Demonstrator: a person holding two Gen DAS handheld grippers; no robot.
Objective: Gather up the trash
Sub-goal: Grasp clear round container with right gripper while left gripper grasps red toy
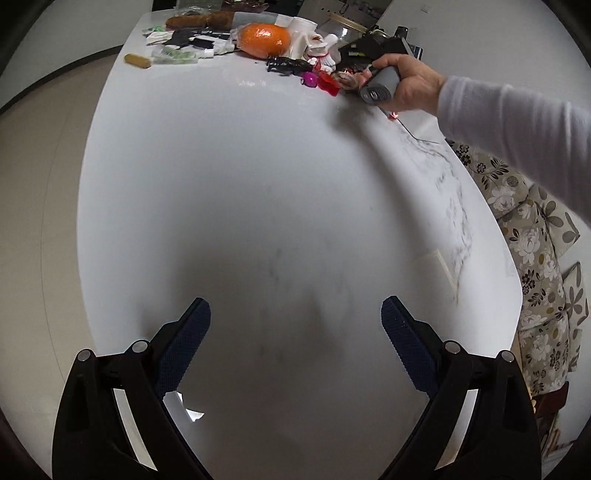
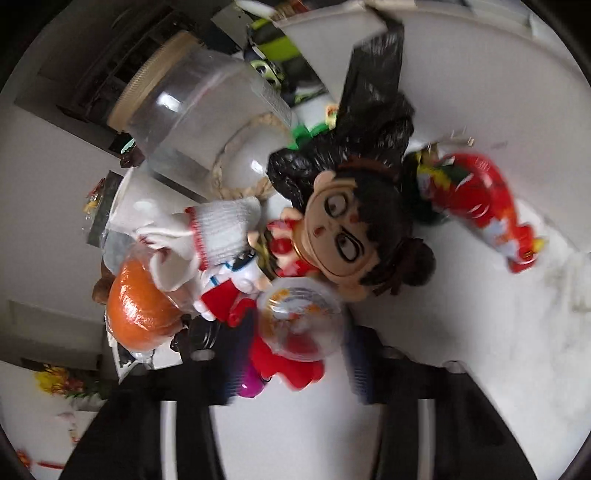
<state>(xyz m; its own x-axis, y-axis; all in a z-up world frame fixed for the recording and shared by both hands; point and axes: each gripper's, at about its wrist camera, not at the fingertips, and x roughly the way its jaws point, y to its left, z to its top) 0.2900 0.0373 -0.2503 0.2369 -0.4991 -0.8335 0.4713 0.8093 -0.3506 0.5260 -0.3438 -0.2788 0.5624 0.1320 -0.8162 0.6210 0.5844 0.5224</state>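
My left gripper [image 1: 295,317] is open and empty, low over bare white table [image 1: 258,184]. The clutter lies at the table's far end: a wrapped orange [image 1: 263,38], a black toy figure [image 1: 288,66], a pink piece [image 1: 309,78] and a red piece [image 1: 329,84]. The right gripper [image 1: 380,48] is held there by a hand. In the right wrist view my right gripper [image 2: 295,365] is open with its fingers either side of a clear plastic cup with a printed lid [image 2: 301,321]. A big-headed doll [image 2: 351,229], a red snack wrapper [image 2: 484,206] and a black bag [image 2: 373,92] lie just beyond.
A clear jar with a tan lid [image 2: 192,103] stands behind the doll, with a white knitted glove [image 2: 221,225] and the orange [image 2: 140,314] to the left. A flowered cushion [image 1: 535,266] sits off the table's right edge. Packets and a brown loaf [image 1: 184,22] lie far left.
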